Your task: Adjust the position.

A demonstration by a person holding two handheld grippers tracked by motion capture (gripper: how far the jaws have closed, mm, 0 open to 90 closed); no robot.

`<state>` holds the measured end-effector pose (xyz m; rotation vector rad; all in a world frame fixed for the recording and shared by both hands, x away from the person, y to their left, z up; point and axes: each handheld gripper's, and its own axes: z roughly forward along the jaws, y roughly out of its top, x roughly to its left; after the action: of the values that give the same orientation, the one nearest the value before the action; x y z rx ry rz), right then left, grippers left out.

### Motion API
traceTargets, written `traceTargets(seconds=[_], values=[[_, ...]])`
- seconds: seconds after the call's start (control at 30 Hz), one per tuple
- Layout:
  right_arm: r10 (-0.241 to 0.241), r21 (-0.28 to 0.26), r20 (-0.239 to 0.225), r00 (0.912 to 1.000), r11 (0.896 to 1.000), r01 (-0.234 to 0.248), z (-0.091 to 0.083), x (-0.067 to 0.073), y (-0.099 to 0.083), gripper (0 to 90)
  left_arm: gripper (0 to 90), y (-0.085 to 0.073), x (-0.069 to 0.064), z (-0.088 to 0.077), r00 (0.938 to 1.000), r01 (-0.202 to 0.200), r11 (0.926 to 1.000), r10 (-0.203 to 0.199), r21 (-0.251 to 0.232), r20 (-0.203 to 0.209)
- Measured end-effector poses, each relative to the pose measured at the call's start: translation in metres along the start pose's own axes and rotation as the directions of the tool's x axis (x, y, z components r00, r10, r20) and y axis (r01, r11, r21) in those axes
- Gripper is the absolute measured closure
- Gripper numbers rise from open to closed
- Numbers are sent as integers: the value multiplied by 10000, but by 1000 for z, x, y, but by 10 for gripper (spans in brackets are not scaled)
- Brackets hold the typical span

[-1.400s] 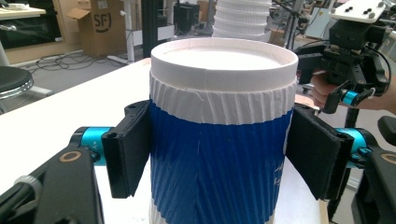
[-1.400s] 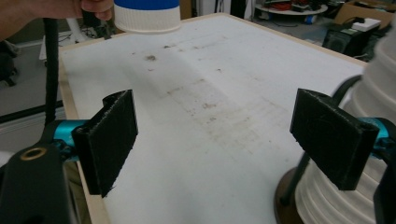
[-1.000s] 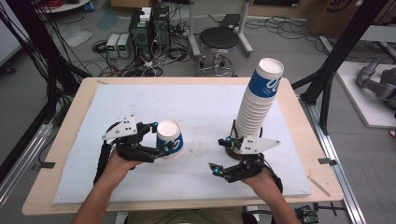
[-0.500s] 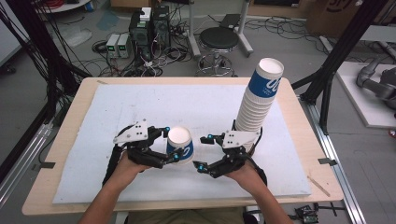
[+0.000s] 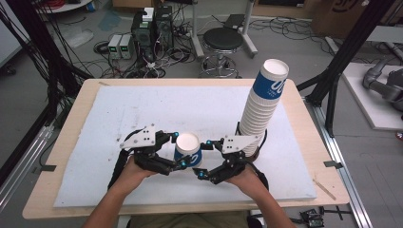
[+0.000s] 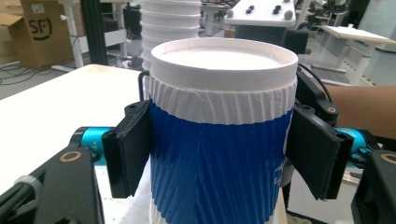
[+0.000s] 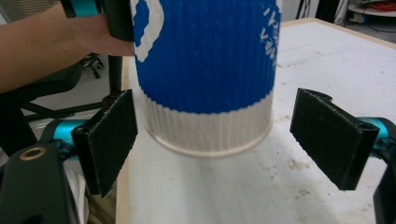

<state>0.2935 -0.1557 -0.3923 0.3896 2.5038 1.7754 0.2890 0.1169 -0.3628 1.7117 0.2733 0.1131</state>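
Note:
A blue and white paper cup (image 5: 188, 149) hangs upright just above the white mat (image 5: 142, 109), and my left gripper (image 5: 179, 150) is shut on its ribbed blue wall. In the left gripper view both black pads (image 6: 127, 154) press the cup (image 6: 219, 140) from either side. My right gripper (image 5: 203, 159) is open, reaching in from the right. Its pads (image 7: 108, 140) stand on both sides of the cup's white bottom rim (image 7: 210, 130) with a gap on each side. A tall leaning stack of the same cups (image 5: 262, 111) stands on the mat just behind my right hand.
The wooden table (image 5: 304, 123) carries the mat, with bare wood around it. Behind the far edge, on the floor, are a black stool (image 5: 223, 42), computer boxes (image 5: 149, 26) and cables. A black frame post (image 5: 349, 52) rises at the right.
My left gripper has carried the cup a little to the right and nearer. My right gripper has moved left, away from the stack's foot, until its open jaws flank the cup's bottom.

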Motion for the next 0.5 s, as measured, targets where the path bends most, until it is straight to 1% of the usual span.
traceTargets(seconds=[0.07, 0.13, 0.2, 0.3, 0.5], values=[[-52, -31, -68, 10000, 10000, 52, 2, 0, 0, 152, 271, 0, 0, 1, 9999, -25, 10000, 25, -12, 103], [49, -28, -199, 9998, 10000, -49, 3, 1, -1, 151, 271, -1, 0, 2, 9999, -10, 10000, 11, -26, 163], [20, -74, -215, 9998, 10000, -22, 4, 0, -2, 151, 271, -1, 0, 2, 9996, -7, 10000, 9, -75, 280], [115, -129, -402, 9991, 9998, -120, 5, 0, -3, 151, 272, -1, -1, 3, 9992, -9, 9999, 15, -148, 399], [99, -177, -666, 9977, 9998, -111, 8, 1, -3, 151, 272, -2, -1, 5, 9978, 117, 9995, -97, -300, 657]])
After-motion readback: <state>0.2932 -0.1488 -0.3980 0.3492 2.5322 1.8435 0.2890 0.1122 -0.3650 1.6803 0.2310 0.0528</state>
